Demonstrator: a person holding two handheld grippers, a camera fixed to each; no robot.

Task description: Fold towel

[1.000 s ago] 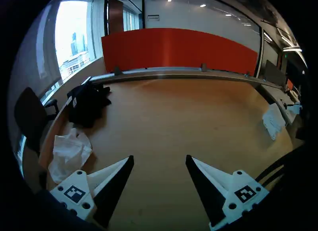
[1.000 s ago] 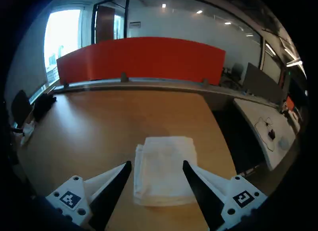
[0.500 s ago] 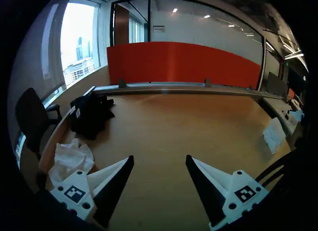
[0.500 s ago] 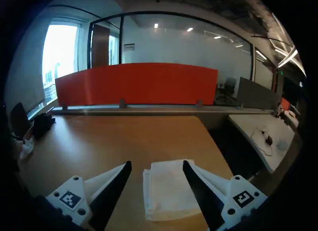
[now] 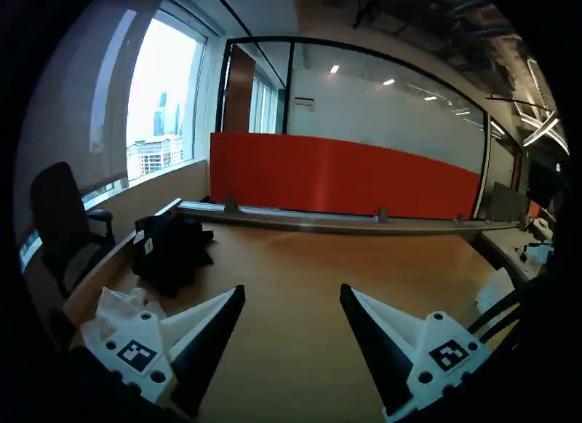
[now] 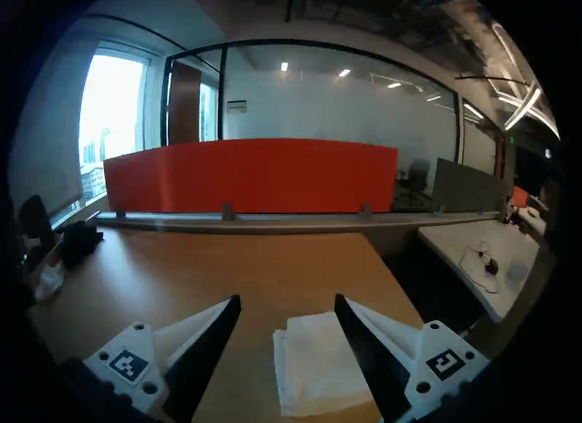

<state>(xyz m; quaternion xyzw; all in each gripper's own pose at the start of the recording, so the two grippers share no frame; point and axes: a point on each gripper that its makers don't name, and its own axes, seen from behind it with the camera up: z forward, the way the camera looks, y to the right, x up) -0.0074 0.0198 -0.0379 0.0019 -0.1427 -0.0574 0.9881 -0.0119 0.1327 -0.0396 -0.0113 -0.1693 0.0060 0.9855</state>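
Note:
A folded white towel lies flat on the wooden table near its front right edge. My right gripper hovers open above and just behind it, fingers apart, holding nothing. In the left gripper view, the same towel shows as a small white patch at the table's far right edge. My left gripper is open over bare wood with nothing between its fingers.
A black bag and crumpled white cloth sit at the table's left end; both are visible in the right gripper view, bag and cloth. An orange divider backs the table. A black chair stands left. A second desk lies right.
Both grippers have tilted upward and drawn back from the table. The towel has slid lower in the right gripper view and toward the edge in the left one. Both stay open.

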